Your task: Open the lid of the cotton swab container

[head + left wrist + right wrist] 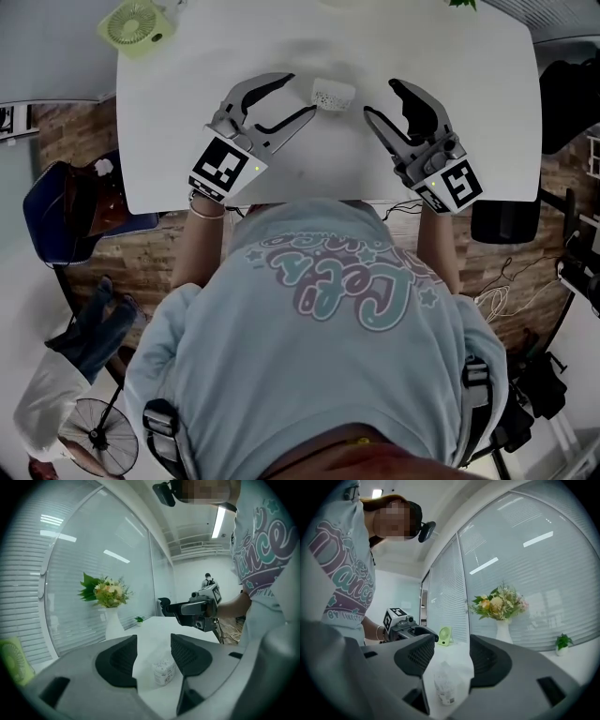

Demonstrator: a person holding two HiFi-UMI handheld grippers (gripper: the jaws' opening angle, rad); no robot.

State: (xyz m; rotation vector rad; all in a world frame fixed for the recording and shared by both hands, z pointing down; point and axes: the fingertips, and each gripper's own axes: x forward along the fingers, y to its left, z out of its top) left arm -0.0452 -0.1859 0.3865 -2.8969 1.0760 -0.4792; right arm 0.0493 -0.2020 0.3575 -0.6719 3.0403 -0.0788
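left gripper: jaws wide, empty | right gripper: jaws wide, empty

An office: blind-backed glass partitions, strip ceiling lights, white table.

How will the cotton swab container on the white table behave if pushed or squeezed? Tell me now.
The cotton swab container looks like small, see-through plastic, so it is probably light and likely to skid on the smooth white table when nudged. Its glossy walls may flex or slip under a hard squeeze.
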